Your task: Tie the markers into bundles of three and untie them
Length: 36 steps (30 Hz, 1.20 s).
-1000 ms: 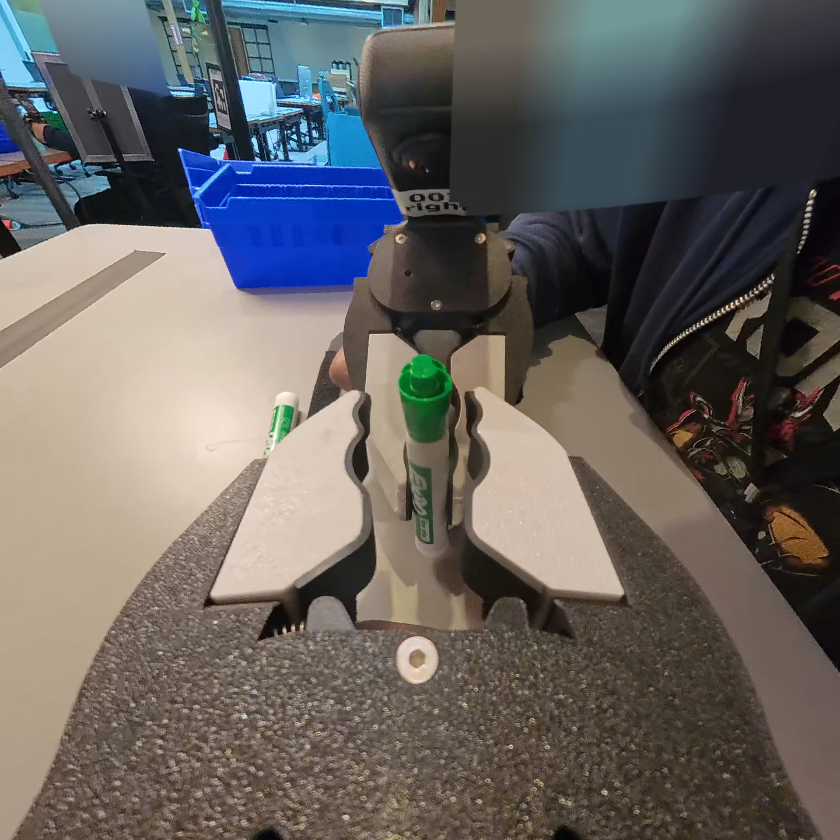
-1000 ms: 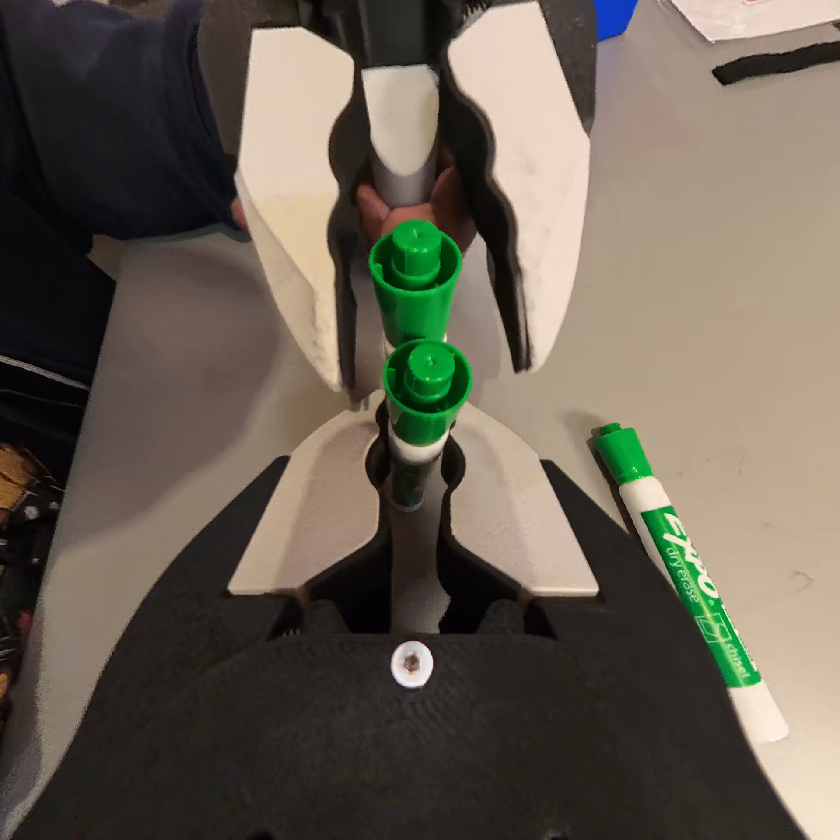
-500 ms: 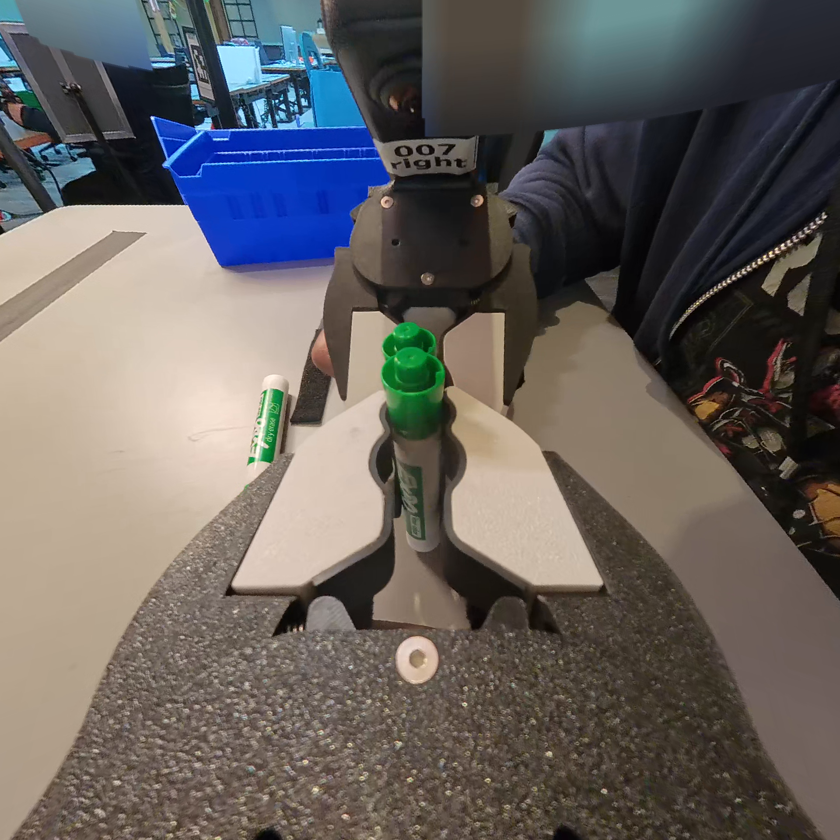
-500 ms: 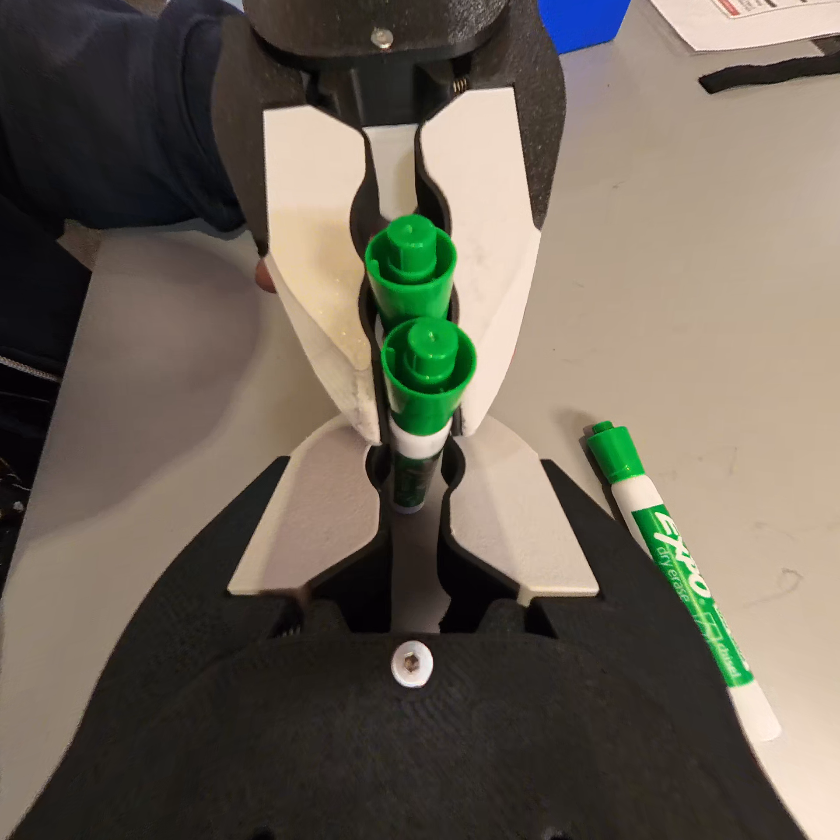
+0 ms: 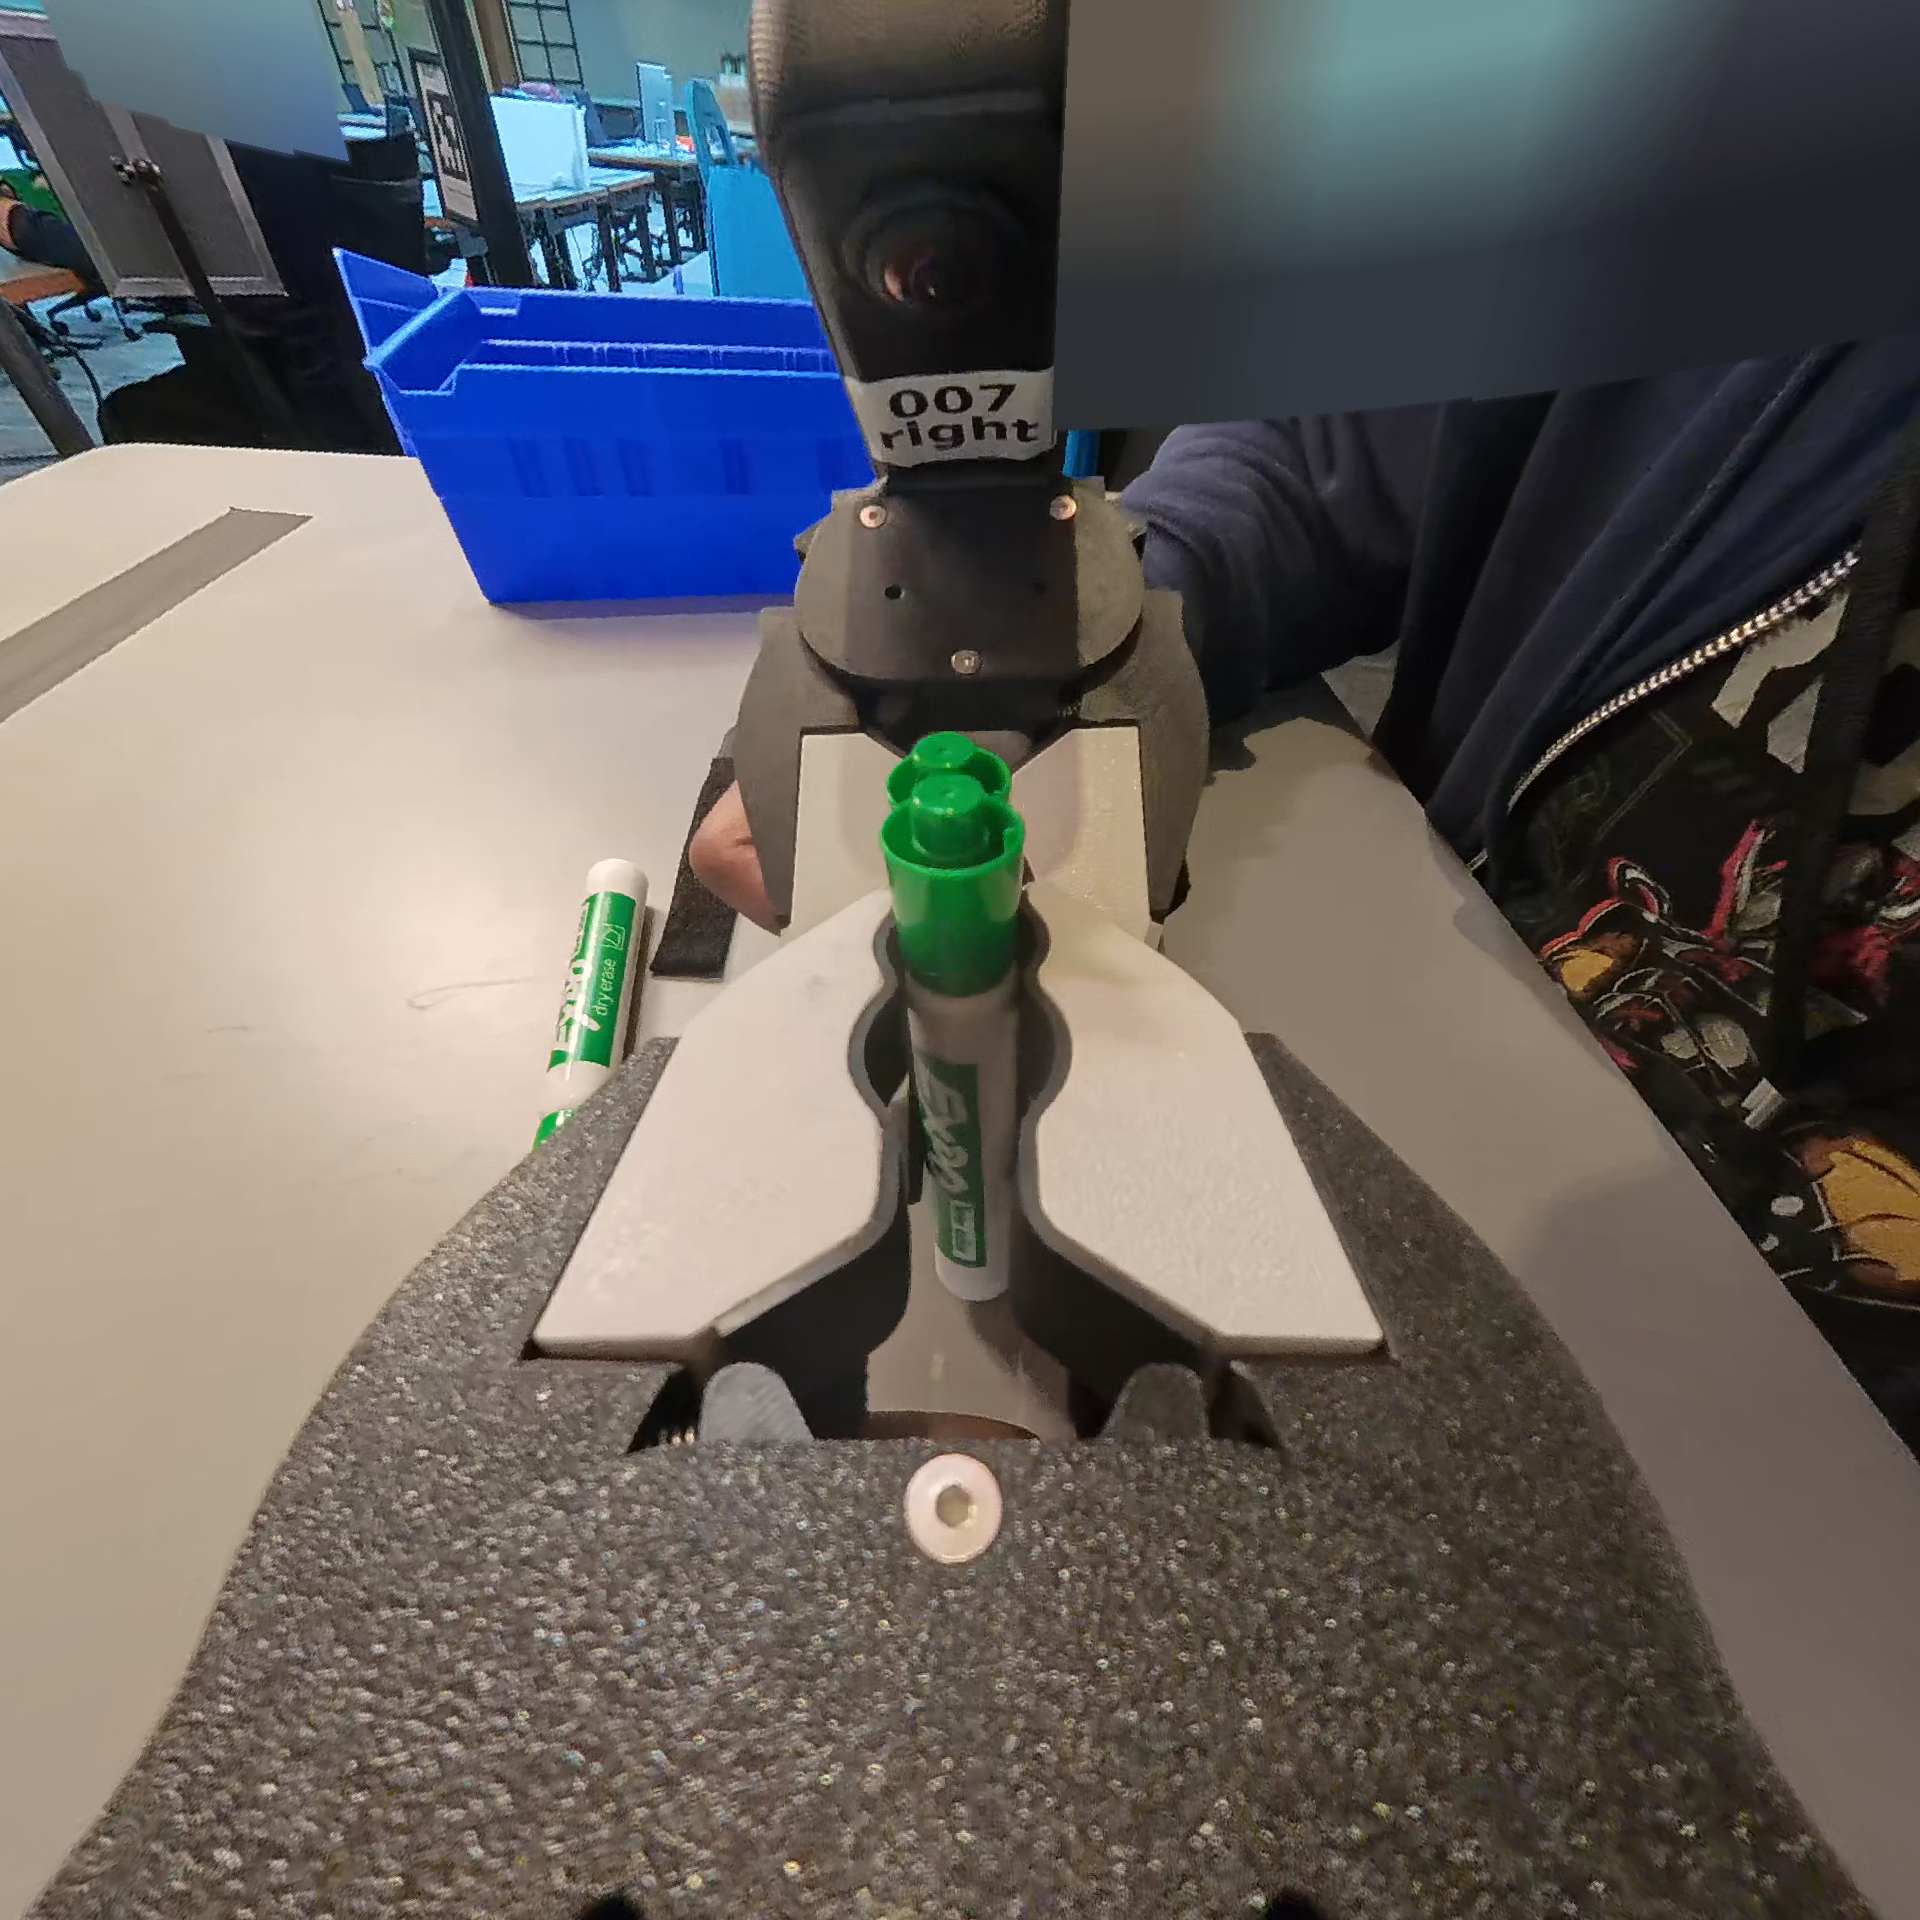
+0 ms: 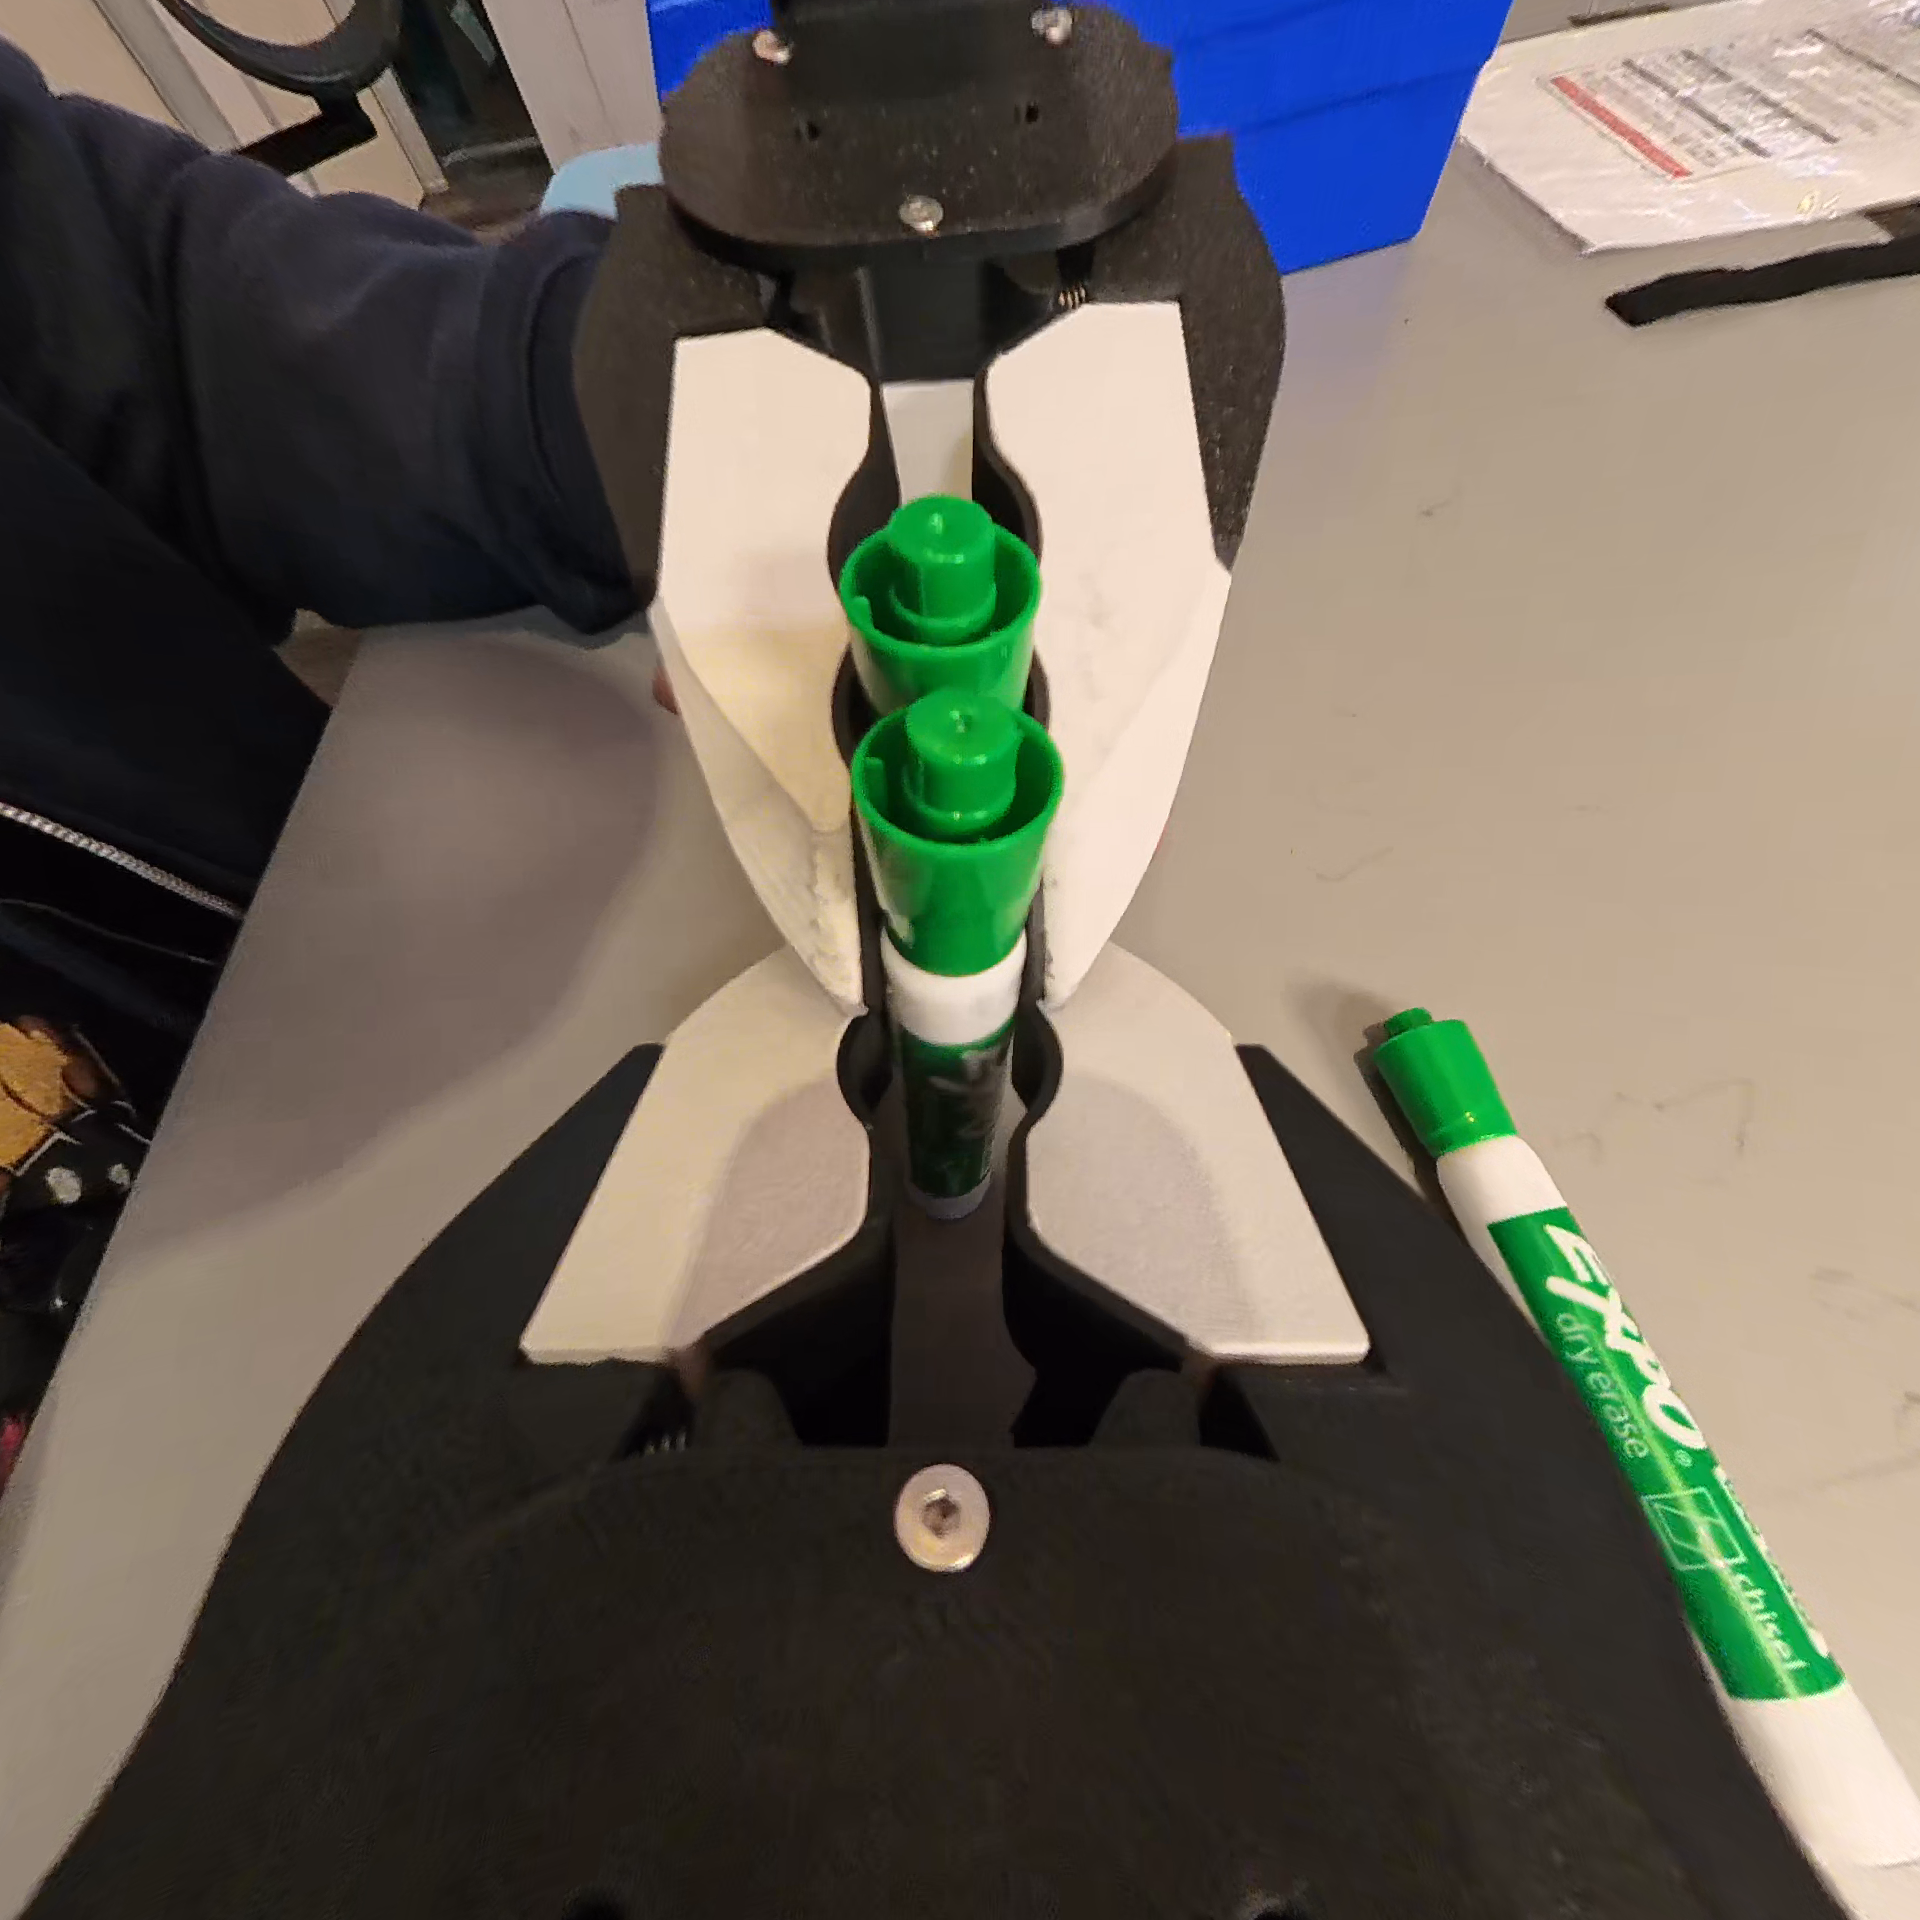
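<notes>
My left gripper [image 5: 956,935] is shut on an upright green marker [image 5: 951,904]. My right gripper [image 6: 951,1029] faces it and is shut on a second upright green marker [image 6: 951,831]. The two markers stand side by side, caps up and touching. In the right wrist view the left gripper's marker [image 6: 935,603] is the farther one, and the left fingertips [image 6: 831,935] reach round the nearer cap. A third green marker [image 6: 1621,1382] lies loose on the grey table; it also shows in the left wrist view [image 5: 597,997].
A black strap [image 5: 691,914] lies by the loose marker, and another strap [image 6: 1756,275] lies farther off. A blue bin [image 5: 623,488] stands at the back of the table [image 5: 260,831]. A sheet of paper [image 6: 1704,104] lies beyond it. A person in a dark jacket sits close by. About 6 cm separates my left fingertips from my right.
My left gripper was open around its marker and has shut on it. The two grippers have drawn together, so the markers now stand touching.
</notes>
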Each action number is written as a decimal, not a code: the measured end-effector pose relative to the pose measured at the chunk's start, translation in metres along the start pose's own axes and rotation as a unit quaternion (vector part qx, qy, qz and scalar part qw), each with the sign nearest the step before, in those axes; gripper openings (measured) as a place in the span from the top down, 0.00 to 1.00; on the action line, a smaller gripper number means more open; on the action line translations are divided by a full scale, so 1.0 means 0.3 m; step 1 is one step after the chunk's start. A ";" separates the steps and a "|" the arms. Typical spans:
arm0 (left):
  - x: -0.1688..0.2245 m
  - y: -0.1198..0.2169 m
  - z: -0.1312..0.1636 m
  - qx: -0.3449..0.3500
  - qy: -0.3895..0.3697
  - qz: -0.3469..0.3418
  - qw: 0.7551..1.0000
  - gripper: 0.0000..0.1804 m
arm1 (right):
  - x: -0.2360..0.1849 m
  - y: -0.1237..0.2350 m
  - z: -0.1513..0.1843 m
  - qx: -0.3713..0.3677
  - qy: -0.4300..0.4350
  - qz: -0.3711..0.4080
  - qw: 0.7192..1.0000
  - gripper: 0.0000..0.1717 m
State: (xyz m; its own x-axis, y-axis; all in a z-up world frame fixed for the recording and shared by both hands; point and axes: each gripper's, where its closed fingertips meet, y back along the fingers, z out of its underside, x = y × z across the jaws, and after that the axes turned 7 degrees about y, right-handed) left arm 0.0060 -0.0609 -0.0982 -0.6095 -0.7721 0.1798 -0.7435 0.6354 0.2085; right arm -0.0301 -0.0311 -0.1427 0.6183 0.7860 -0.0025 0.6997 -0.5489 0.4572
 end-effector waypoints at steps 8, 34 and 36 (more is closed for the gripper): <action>-0.011 0.005 -0.014 0.017 0.024 0.000 1.000 0.90 | 0.010 0.005 -0.018 0.022 -0.027 -0.001 0.999 0.89; -0.023 0.039 0.024 -0.017 0.010 0.006 1.000 0.90 | 0.013 -0.058 0.008 -0.024 -0.066 -0.001 0.997 0.88; -0.025 0.042 0.022 -0.013 0.013 0.006 1.000 0.90 | 0.016 -0.055 0.005 -0.020 -0.068 0.002 0.998 0.88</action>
State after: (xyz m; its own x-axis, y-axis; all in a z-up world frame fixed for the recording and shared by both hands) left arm -0.0006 -0.0473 -0.1032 -0.6112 -0.7639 0.2070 -0.7280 0.6453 0.2316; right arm -0.0382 -0.0188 -0.1515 0.6650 0.7372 -0.1200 0.6849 -0.5377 0.4918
